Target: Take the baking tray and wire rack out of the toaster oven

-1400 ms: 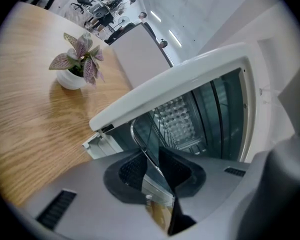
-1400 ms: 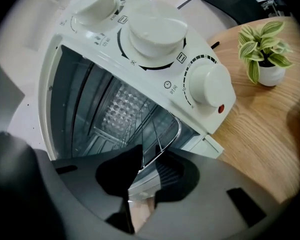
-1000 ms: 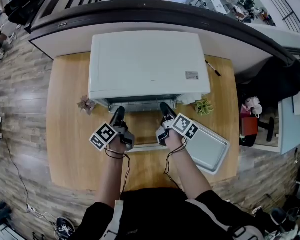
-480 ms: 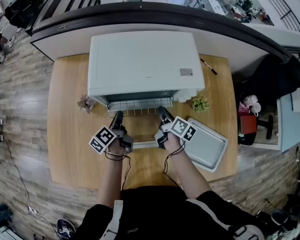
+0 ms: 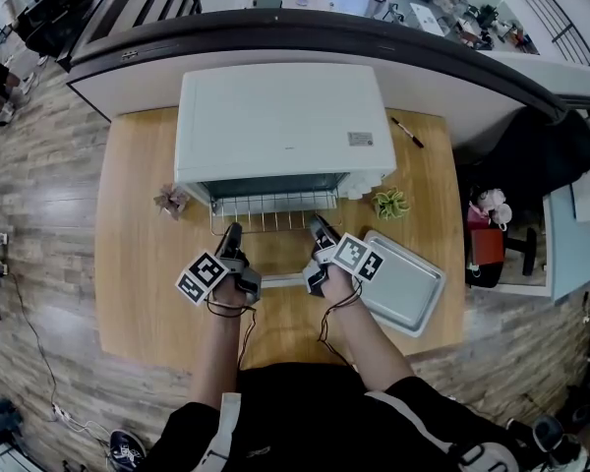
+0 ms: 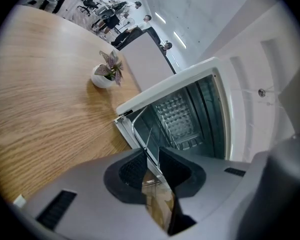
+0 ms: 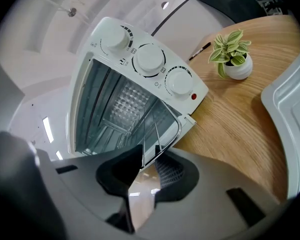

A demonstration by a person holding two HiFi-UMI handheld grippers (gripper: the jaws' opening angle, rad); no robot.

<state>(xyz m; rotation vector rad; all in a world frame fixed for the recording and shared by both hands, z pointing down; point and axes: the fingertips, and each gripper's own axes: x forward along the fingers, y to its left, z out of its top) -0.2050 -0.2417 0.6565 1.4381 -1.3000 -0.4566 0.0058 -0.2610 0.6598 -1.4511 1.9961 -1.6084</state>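
The white toaster oven (image 5: 280, 126) stands at the back of the wooden table with its glass door (image 5: 280, 259) folded down flat. The wire rack (image 5: 265, 209) sticks partway out of the oven mouth, over the door. My left gripper (image 5: 233, 232) is shut on the rack's front edge at the left, my right gripper (image 5: 320, 226) on it at the right. In the left gripper view the rack's wire (image 6: 146, 144) runs edge-on between the pads of the left gripper (image 6: 151, 156). In the right gripper view the rack (image 7: 162, 129) is pinched by the right gripper (image 7: 150, 161). The baking tray (image 5: 403, 288) lies on the table to the right.
A small potted plant (image 5: 169, 202) sits left of the oven and another plant (image 5: 389, 203) right of it, close to the tray. A pen (image 5: 406, 132) lies at the back right. Behind the table runs a curved counter (image 5: 305, 32).
Both grippers have drawn back toward me with the rack's front edge, and more of the rack now shows outside the oven mouth.
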